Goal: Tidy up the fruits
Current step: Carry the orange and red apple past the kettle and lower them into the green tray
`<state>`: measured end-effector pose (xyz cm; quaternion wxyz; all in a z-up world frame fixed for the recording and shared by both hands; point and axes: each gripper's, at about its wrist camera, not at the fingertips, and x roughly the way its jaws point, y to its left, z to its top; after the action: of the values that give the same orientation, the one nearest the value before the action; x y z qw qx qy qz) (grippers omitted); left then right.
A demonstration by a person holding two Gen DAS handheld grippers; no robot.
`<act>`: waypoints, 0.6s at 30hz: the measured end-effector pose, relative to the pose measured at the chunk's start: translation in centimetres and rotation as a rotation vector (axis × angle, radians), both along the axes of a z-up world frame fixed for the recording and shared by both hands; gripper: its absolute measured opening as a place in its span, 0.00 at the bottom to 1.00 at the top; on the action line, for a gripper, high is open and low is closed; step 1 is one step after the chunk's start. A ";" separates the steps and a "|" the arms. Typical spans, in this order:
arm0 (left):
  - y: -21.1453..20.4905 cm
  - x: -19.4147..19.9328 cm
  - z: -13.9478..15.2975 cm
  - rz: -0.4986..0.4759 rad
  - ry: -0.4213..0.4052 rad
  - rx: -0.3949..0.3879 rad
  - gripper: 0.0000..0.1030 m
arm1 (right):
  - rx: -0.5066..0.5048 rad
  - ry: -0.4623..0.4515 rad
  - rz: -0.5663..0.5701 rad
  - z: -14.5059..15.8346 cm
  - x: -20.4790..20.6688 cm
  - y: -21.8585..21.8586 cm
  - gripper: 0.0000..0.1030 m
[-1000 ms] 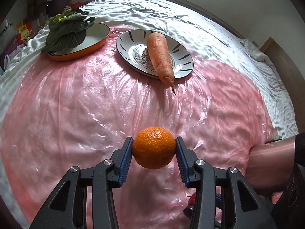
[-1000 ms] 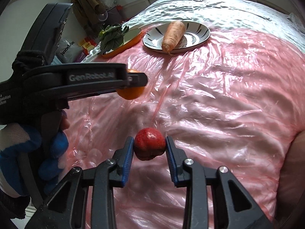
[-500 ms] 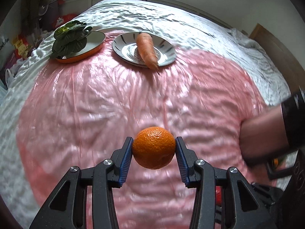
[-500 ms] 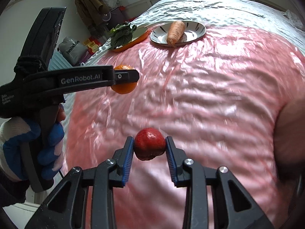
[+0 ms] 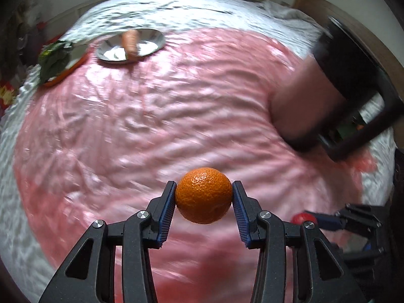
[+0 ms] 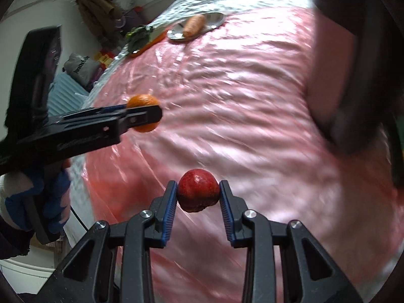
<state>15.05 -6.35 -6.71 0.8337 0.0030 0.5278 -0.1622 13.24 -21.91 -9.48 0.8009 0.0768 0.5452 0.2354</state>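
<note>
My left gripper (image 5: 204,199) is shut on an orange (image 5: 204,195) and holds it in the air above the pink plastic sheet (image 5: 151,116). My right gripper (image 6: 198,195) is shut on a red apple (image 6: 198,189), also held above the sheet. In the right wrist view the left gripper (image 6: 144,112) with the orange (image 6: 142,101) is to the left. In the left wrist view the apple (image 5: 301,218) shows at lower right in the right gripper.
A striped plate (image 5: 149,45) with a carrot (image 5: 130,43) lies at the far side. An orange-rimmed dish (image 5: 73,64) with leafy greens (image 5: 54,59) is left of it. A blurred forearm and dark device (image 5: 335,93) fill the right.
Both grippers have pulled back and risen from the plates, which now look smaller and farther. Each still holds its fruit. The view is motion-blurred.
</note>
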 end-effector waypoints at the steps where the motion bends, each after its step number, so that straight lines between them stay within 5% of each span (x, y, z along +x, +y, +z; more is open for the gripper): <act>1: -0.9 -0.5 0.1 -0.018 0.008 -0.004 0.38 | -0.004 0.005 -0.013 0.0 -0.4 -0.8 0.58; 18: -15.1 -6.3 0.9 -0.336 0.059 -0.016 0.38 | -0.060 0.020 -0.252 0.0 -3.3 -13.8 0.58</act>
<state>8.73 -21.41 -5.85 0.7789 0.0795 0.5429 -0.3036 9.90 -35.66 -9.44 0.8207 0.1231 0.5459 0.1157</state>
